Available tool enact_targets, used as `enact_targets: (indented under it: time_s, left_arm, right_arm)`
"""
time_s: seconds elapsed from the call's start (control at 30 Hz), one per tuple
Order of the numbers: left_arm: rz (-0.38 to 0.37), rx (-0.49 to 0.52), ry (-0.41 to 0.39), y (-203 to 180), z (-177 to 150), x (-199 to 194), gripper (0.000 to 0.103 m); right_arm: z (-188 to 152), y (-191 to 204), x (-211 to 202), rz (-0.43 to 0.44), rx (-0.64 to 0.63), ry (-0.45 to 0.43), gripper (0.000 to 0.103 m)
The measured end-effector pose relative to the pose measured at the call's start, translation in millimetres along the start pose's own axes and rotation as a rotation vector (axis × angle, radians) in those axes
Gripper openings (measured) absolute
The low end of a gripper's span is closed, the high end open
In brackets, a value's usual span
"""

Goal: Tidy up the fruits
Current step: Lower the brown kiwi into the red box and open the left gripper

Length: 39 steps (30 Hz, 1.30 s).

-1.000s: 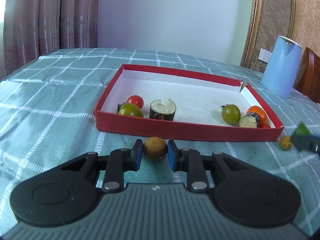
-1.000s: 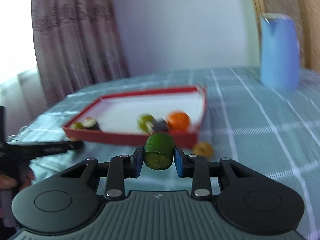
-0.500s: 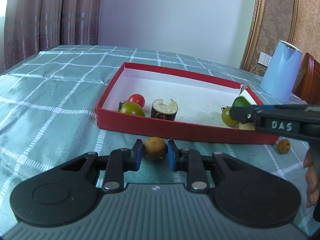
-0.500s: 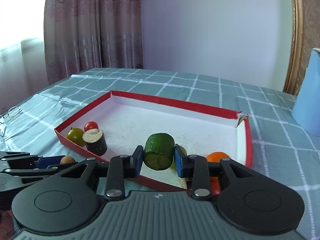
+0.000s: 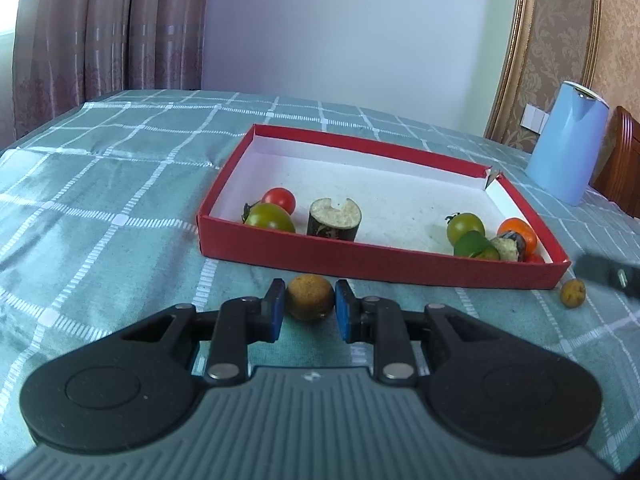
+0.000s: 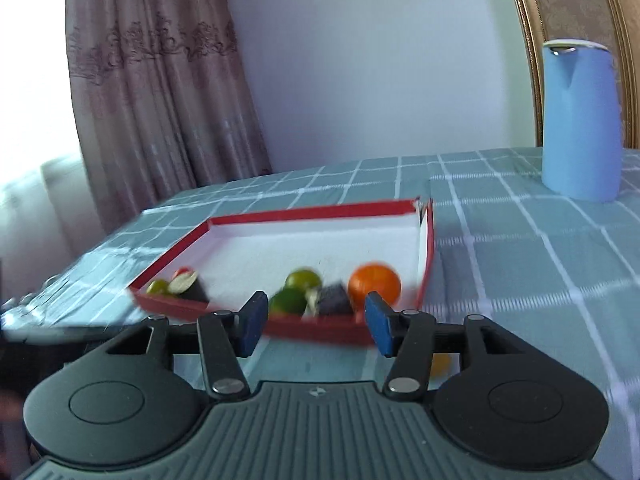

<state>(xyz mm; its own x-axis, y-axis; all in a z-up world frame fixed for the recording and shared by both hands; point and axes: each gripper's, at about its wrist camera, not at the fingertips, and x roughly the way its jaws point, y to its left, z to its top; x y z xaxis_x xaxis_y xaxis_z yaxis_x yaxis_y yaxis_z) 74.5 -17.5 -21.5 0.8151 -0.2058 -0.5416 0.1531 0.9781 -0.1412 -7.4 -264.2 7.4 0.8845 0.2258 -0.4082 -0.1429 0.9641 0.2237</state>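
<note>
red tray (image 5: 372, 268), teal checked tablecloth (image 5: 100, 200)

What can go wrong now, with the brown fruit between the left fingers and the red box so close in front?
The left hand-held gripper pinches the round brown fruit; it may slip or hit the red box wall unless lifted. The second brown fruit on the cloth beside the box corner might roll away.

Mauve curtains (image 5: 108, 32) hang beside a pale wall (image 5: 344, 24), daylight entering left.

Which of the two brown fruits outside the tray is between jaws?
The larger brown fruit, centred before the red tray's front wall; the smaller brown fruit lies free off its right corner.
</note>
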Motion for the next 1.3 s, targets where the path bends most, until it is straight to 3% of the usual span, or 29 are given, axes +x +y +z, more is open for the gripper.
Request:
enact_targets:
  time_s: [0.13,0.33,0.53,0.73,0.97,1.07,1.23,1.3]
  left_arm:
    - [0.003,-0.002,-0.016,0,0,-3,0.024]
    - [0.047,0.033,-0.048,0,3,-10,0.024]
    - [0.102,0.054,-0.091,6,32,-13,0.024]
    - [0.132,0.066,-0.094,8,66,10,0.024]
    - [0.166,0.06,-0.063,17,73,38,0.024]
    - [0.179,0.073,-0.068,16,71,42,0.036]
    - [0.168,0.073,-0.088,12,65,26,0.044]
    - [0.16,0.078,-0.102,8,59,12,0.063]
  right_arm:
    - [-21,-1,-13,-0.029,0.008,-0.015,0.055]
    - [-29,1,-21,0.02,0.037,-0.045,0.055]
    - [-30,-12,-18,0.054,0.118,-0.019,0.056]
    - [-32,-16,-19,0.073,0.141,-0.022,0.056]
    - [-32,-20,-18,0.083,0.162,-0.019,0.056]
    - [-32,-21,-17,0.083,0.166,-0.018,0.056]
    - [-32,-20,-17,0.078,0.164,-0.019,0.056]
    - [-32,-21,-17,0.081,0.167,-0.014,0.056]
